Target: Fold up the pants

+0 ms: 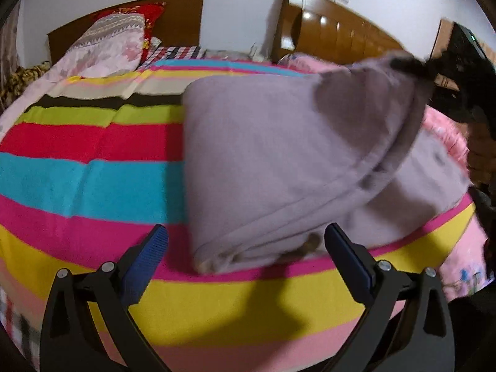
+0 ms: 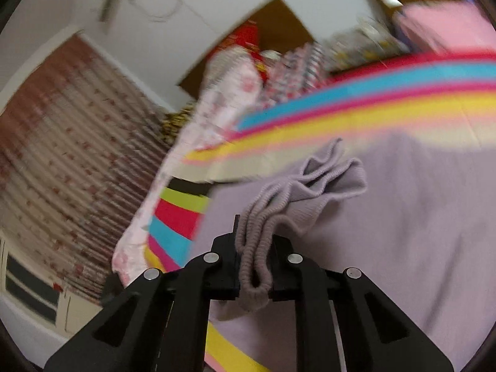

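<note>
On a striped bedspread (image 1: pixel 93 183), lavender pants (image 1: pixel 279 167) lie partly doubled over, w/ the fold's thick edge toward the near side of the bed. Right tongs (image 2: pixel 254 260) are clamped on the ribbed waistband (image 2: pixel 257 248), bunched fabric squeezed between the pads & lifted clear of the cloth below; in the left wrist view that same tool shows as a dark blur at the garment's raised far-right corner. Left tongs (image 1: pixel 245 254) stand wide apart & empty, blue pads (image 1: pixel 148 254) either side of the folded near edge, hovering just short of it, not touching.

Step in hand, by the look of it: carrying the waistband end over to make the next fold, approx. midway thru the job. Next move prob. calls for the left tongs to pin or pinch the near edge so the stack doesn't slide, while the right lays its end down square w/ the layer beneath. Pillows (image 1: pixel 117 37) & a wooden headboard (image 1: pixel 334 28) sit well behind.
</note>
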{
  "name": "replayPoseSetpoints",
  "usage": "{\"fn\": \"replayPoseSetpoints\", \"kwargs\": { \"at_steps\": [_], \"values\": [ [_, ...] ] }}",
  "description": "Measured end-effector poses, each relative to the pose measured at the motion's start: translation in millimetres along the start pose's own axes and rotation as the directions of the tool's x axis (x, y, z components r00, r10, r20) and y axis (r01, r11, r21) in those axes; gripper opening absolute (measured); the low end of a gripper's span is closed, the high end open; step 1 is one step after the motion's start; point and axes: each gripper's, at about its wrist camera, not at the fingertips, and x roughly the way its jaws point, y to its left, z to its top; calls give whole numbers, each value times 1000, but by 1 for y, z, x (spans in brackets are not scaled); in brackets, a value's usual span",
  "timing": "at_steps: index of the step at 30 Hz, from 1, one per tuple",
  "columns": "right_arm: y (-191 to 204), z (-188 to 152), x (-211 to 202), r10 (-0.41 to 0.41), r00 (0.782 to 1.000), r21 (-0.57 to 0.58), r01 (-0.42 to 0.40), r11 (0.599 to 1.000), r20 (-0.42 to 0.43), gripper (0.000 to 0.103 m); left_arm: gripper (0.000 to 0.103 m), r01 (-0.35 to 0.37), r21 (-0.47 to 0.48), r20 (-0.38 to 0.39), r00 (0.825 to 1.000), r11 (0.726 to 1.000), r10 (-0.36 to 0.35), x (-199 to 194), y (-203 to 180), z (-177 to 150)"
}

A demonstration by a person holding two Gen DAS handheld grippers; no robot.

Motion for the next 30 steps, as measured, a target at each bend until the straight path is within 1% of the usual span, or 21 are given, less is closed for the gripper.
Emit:
{"fn": "replayPoseSetpoints", "kwargs": {
  "at_steps": [1,2,3,4,5,6,7,8,9,10,12,13,14,15,16,17,19,22,26,30],
  "values": [
    [12,8,0,22,1000,-24,-22,999,9,15,101,11,-7,8,1000,1000,-11,0,-3,4],
    [21,14,-2,40,999,-42,-39,998,21,15,101,-6,-7,7,1000,1000,6,3,-5,9],
    [35,21,-5,66,997,-67,-63,996,40,15,101,-43,-1,-1,999,999,43,6,-5,12],
    [42,25,-10,80,995,-82,-76,994,54,15,100,-110,4,-6,994,994,110,10,-4,17],
    [48,28,-17,94,993,-98,-87,991,69,15,100,-144,-8,2,990,990,144,10,1,19],
    [51,29,-25,95,992,-112,-85,990,85,15,100,-161,-39,12,987,986,162,8,8,21],
    [50,27,-33,87,992,-118,-76,990,94,15,100,-161,-87,25,986,983,164,4,19,22],
    [44,21,-39,64,993,-117,-52,992,97,15,100,-140,-161,44,988,977,148,-4,35,22],
    [30,12,-44,34,995,-96,-25,995,92,15,101,-127,-207,53,989,970,141,-9,47,20],
    [21,4,-46,19,996,-78,-12,997,86,15,102,-127,-231,54,988,965,143,-13,56,17],
    [-18,-29,-39,-54,998,0,54,999,18,15,102,-144,-205,30,988,968,153,-12,65,12],
    [-33,-47,-32,-105,994,27,106,994,-26,15,102,-160,-182,9,986,970,164,-7,64,10],
    [-54,-69,-20,-158,984,68,164,984,-82,15,102,-177,-153,-18,984,972,176,0,61,7],
    [-74,-89,-9,-176,975,125,193,973,-132,15,102,-204,-115,-15,979,972,204,4,55,6],
    [-84,-99,-5,-172,974,161,195,967,-144,14,102,-225,-90,-20,974,970,224,6,49,5],
    [-91,-107,-7,-143,984,197,161,967,-104,14,102,-233,-87,-27,973,969,231,7,47,7],
    [-87,-106,-9,-147,985,184,162,969,-92,14,102,-212,-109,-35,977,971,210,6,49,10],
    [-80,-102,-8,-154,984,143,165,976,-91,14,102,-228,-93,-52,973,969,224,6,50,7],
    [-83,-107,-8,-133,987,165,147,975,-90,14,102,-244,-106,-48,970,964,240,4,49,2],
    [-81,-108,-8,-125,989,168,137,976,-84,14,102,-243,-108,-47,970,964,240,5,50,2]
  ]
}}
